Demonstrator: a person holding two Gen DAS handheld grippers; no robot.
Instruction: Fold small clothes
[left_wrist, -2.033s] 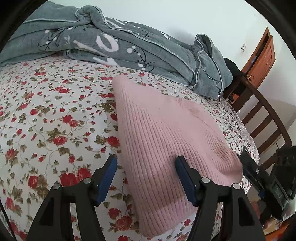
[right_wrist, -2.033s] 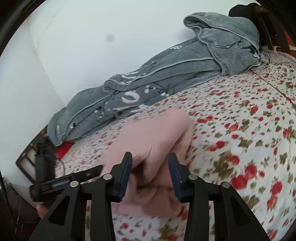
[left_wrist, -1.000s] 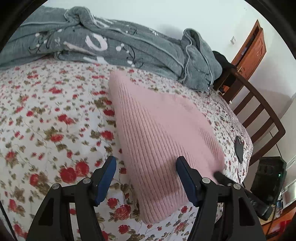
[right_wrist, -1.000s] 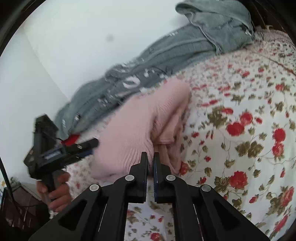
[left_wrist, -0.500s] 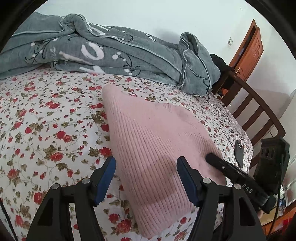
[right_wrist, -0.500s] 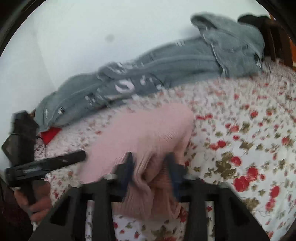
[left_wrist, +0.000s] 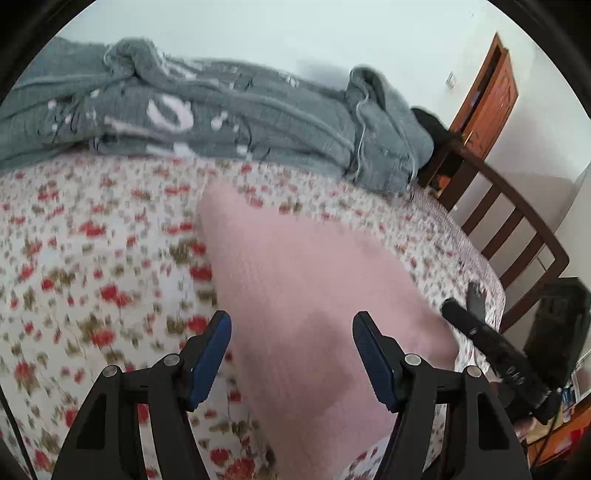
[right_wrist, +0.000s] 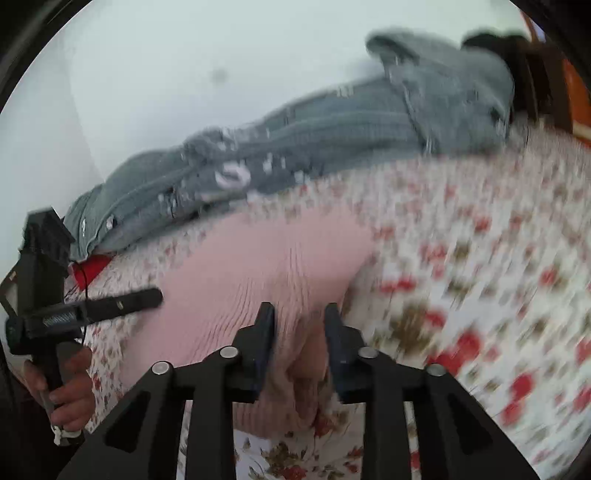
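The pink sweater (left_wrist: 314, 280) lies folded on the bed (left_wrist: 74, 258), filling the centre and lower middle of the left wrist view. It rests on a white sheet with red flowers. Both views are blurred.

The left gripper (left_wrist: 291, 354) sits at the bottom centre of its view, its jaws wide apart. The near end of the sweater shows between them, but neither blue pad (left_wrist: 208, 363) can be seen touching the knit. In the right wrist view the same gripper (right_wrist: 144, 297) pokes in from the left edge, its tip over the sweater's left side, with the left hand (right_wrist: 68, 387) wrapped round its handle at the lower left.

The right gripper (right_wrist: 299, 325) is at the bottom centre of its own view. Its jaws stand at a narrow gap, with a bunched fold of the sweater (right_wrist: 258, 280) between them; whether they pinch it cannot be told. In the left wrist view that gripper (left_wrist: 458, 314) reaches in from the lower right, its tip at the sweater's right edge.

A grey blanket (left_wrist: 221, 122) lies heaped along the far side of the bed, across the top of both views. A wooden chair (left_wrist: 517, 229) stands at the right of the left view, with a door (left_wrist: 487, 99) in the upper right.
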